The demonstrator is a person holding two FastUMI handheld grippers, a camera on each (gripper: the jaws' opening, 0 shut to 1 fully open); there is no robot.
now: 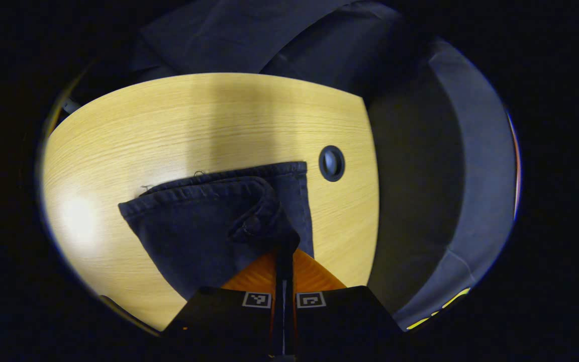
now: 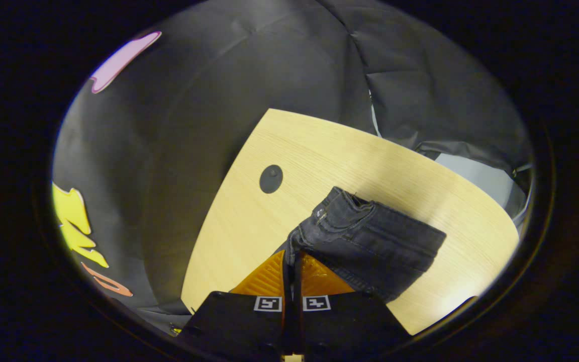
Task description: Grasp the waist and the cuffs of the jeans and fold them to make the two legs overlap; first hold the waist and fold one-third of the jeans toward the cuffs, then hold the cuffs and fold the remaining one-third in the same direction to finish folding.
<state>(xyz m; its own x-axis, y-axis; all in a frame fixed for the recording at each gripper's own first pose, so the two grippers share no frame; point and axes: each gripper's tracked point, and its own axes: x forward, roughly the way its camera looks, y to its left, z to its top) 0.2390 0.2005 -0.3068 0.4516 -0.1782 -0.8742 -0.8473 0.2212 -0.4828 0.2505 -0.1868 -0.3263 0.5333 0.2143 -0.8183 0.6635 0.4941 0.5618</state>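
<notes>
The dark denim jeans [image 1: 209, 226] lie bunched on the pale wooden worktop [image 1: 169, 125], near its edge by the round black grommet hole [image 1: 331, 163]. The left gripper [image 1: 284, 249] is pinched tight on a fold of the cloth. The right gripper [image 2: 292, 256] is likewise closed on the jeans [image 2: 370, 246] at the button end.

A pale wooden table [image 1: 169, 125] with visible grain stands in the booth, catching a bright glare of light near one edge. Set into its top close to a corner is a round dark cable grommet [image 1: 331, 163]. Beyond the table on all sides hangs wrinkled black cloth [image 2: 219, 100], creased in long folds.
</notes>
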